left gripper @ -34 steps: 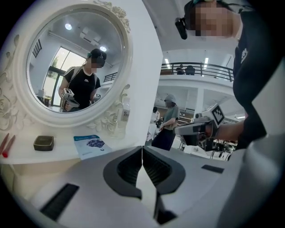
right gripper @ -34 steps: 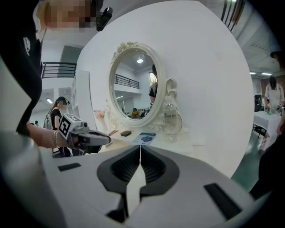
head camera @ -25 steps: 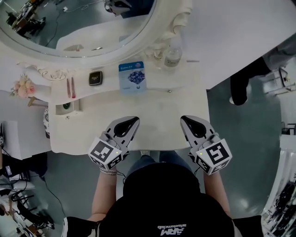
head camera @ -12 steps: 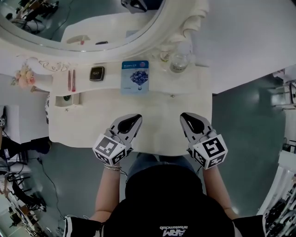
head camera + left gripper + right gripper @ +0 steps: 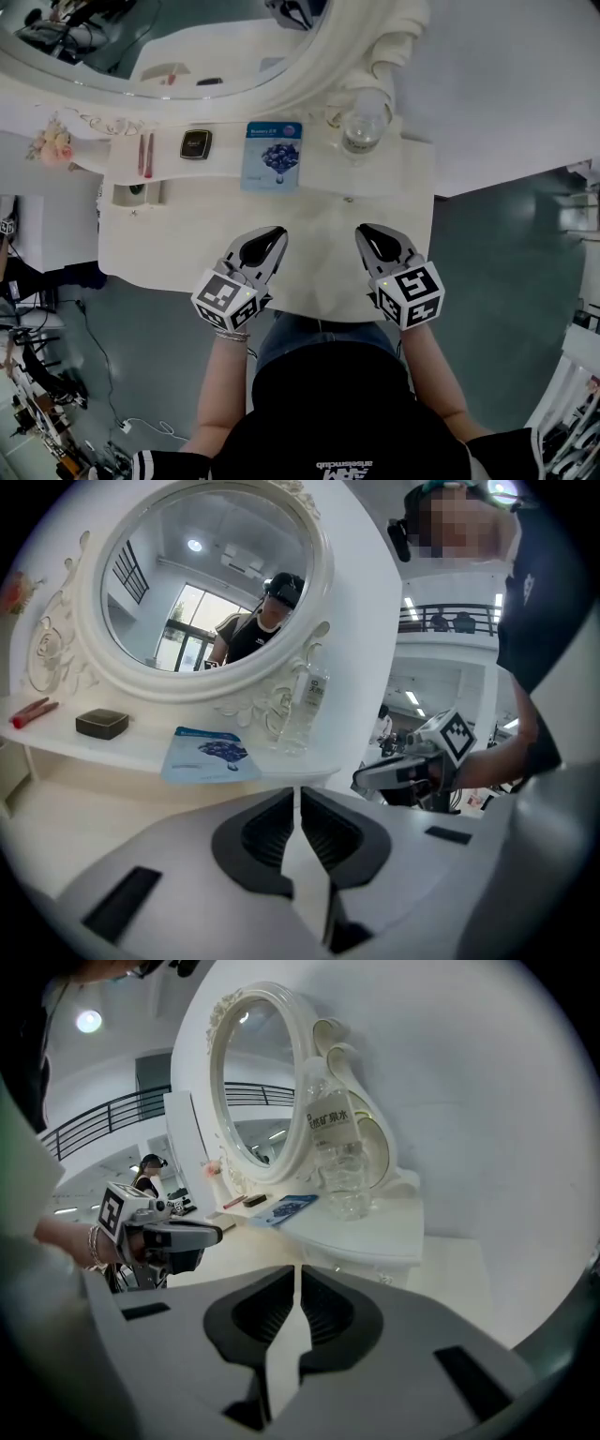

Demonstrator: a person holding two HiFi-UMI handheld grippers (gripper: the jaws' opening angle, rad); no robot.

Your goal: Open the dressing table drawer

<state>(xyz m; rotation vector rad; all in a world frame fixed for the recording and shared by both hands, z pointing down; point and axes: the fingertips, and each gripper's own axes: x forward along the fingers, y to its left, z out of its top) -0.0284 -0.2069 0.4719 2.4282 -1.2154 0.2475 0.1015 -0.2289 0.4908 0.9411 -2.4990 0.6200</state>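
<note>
The white dressing table lies below me, and its top hides any drawer front under its near edge. A small knob shows on the front of the raised shelf. My left gripper hangs over the near middle of the tabletop, shut and holding nothing. My right gripper is level with it to the right, also shut and holding nothing. In the left gripper view the jaws point at the shelf and the mirror. The right gripper view looks along the shelf's right end.
On the shelf lie a blue sachet, a black case, red lipsticks and a clear bottle. The oval mirror stands behind. A white wall closes the right side. My legs are under the table's near edge.
Both grippers have come lower and a little nearer each other over the table's near part. Both stay shut.
</note>
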